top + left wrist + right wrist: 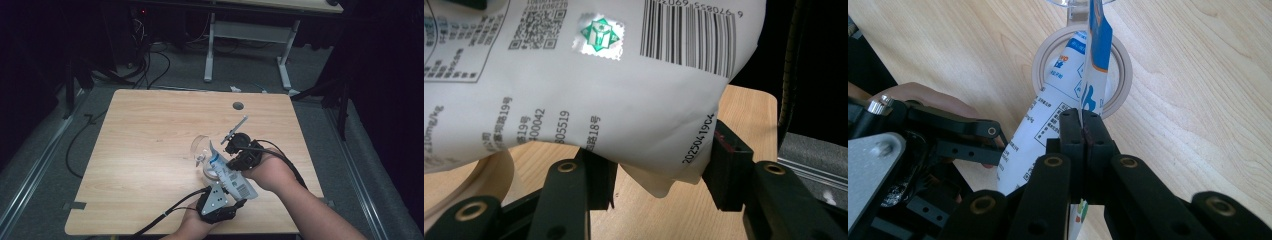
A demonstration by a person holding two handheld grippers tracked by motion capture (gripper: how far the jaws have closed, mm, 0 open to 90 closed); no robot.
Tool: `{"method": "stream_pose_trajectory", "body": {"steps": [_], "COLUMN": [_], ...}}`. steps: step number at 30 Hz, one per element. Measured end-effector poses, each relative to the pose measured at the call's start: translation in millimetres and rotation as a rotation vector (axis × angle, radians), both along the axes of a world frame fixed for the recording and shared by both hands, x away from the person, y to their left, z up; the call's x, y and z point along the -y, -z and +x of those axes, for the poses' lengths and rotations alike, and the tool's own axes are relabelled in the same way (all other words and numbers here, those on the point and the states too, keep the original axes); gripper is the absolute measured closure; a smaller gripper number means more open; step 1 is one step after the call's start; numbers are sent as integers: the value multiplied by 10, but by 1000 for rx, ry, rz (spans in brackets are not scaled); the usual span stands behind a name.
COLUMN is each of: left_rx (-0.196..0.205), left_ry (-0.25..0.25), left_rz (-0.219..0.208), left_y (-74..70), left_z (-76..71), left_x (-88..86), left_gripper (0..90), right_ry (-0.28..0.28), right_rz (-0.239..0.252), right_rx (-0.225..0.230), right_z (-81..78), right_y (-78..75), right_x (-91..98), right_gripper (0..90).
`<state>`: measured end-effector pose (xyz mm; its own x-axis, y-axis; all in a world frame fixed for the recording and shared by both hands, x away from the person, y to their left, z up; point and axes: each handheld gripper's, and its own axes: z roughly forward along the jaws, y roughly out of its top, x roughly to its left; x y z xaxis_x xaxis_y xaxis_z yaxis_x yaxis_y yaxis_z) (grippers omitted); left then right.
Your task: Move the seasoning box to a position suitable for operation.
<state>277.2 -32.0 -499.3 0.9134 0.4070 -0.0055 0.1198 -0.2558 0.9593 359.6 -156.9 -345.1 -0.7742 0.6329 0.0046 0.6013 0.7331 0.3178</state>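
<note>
Right hand-held gripper [1082, 125] pinched pouch [1058, 95] edge tight; left hand-held gripper [659, 165] clamped its bottom; best kept mouth over cup [1120, 75], tilting slowly.

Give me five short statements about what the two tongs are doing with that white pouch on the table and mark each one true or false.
1. The right tongs are clamped on an edge of the white pouch. True.
2. The left tongs have nothing between their jaws. False: the pouch's lower end sits between them.
3. The pouch carries a barcode. True.
4. The pouch lies flat on the wooden table. False: both tongs hold it up over a tape ring.
5. The table is metal. False: it is light wood.
</note>
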Motion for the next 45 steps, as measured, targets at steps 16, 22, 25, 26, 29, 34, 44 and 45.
{"method": "stream_pose_trajectory", "body": {"steps": [16,22,25,26,29,34,44,45], "left_rx": [-6,-8,-7,-7,-6,-12,-49,-52], "left_ry": [-4,-3,-2,-3,-3,-1,25,27], "left_rz": [20,25,32,34,37,34,41,44], "left_y": [62,79,87,91,94,94,62,59], "left_z": [21,28,32,34,35,41,61,63], "left_x": [-10,-14,-20,-22,-25,-32,-94,-106], "left_gripper": [537,537,536,536,535,534,480,459], "right_ry": [8,12,12,13,12,10,26,32], "right_rz": [-2,1,1,2,1,-1,13,17], "right_rx": [-3,-3,-6,-5,-3,-4,-2,0], "right_z": [-24,-32,-38,-44,-49,-60,-78,-80], "right_y": [11,16,19,19,18,-1,-18,-31], "right_x": [28,47,51,53,57,67,81,79], "right_gripper": [897,897,897,897,897,897,899,899]}}
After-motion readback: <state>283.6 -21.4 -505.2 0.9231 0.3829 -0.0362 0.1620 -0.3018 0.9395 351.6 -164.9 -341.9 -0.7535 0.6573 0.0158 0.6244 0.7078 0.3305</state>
